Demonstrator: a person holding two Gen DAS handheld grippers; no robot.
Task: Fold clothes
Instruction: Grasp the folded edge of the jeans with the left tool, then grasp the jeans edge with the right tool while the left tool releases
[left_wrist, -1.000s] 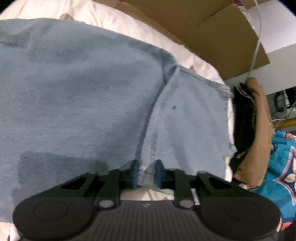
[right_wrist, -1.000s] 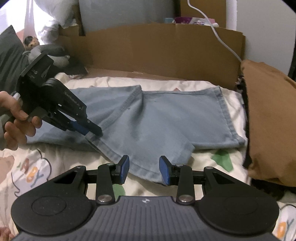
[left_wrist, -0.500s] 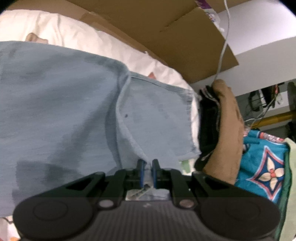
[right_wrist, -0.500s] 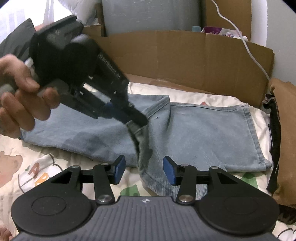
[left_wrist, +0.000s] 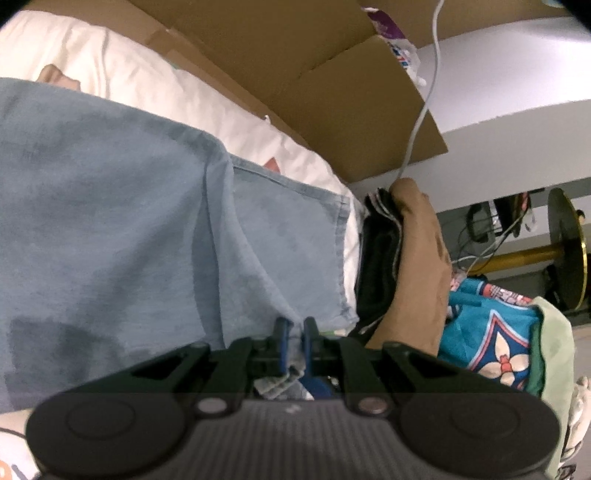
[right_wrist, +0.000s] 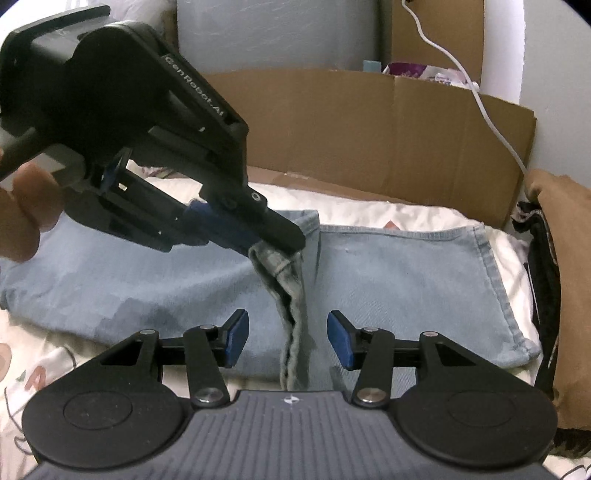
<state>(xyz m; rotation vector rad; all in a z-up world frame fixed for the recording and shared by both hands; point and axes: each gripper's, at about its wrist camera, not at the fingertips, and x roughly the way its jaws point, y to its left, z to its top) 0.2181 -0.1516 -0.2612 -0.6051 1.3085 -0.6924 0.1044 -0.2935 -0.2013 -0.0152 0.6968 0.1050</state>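
Light blue jeans (right_wrist: 406, 280) lie spread across the bed, and they fill the left of the left wrist view (left_wrist: 110, 221). My left gripper (right_wrist: 280, 240), held by a hand (right_wrist: 22, 206), is shut on an edge of the jeans and holds it raised above the bed. From that pinch a narrow fold of denim (right_wrist: 291, 295) hangs down. My right gripper (right_wrist: 286, 332) stands open low in front, with the hanging fold between its blue pads (right_wrist: 236, 336) and not pressed by them. In the left wrist view, the left gripper (left_wrist: 293, 328) pinches the denim edge.
A cardboard wall (right_wrist: 369, 129) runs behind the bed, with a white cable (right_wrist: 480, 99) over it. A brown and black stack of folded clothes (right_wrist: 565, 258) sits at the right edge. A teal patterned cloth (left_wrist: 491, 332) lies beyond it. The printed white sheet (right_wrist: 37, 369) shows at the front left.
My left gripper closed on the jeans' edge and lifted it, pulling up a fold. My right gripper's jaws widened and it shifted so that the hanging fold is between them.
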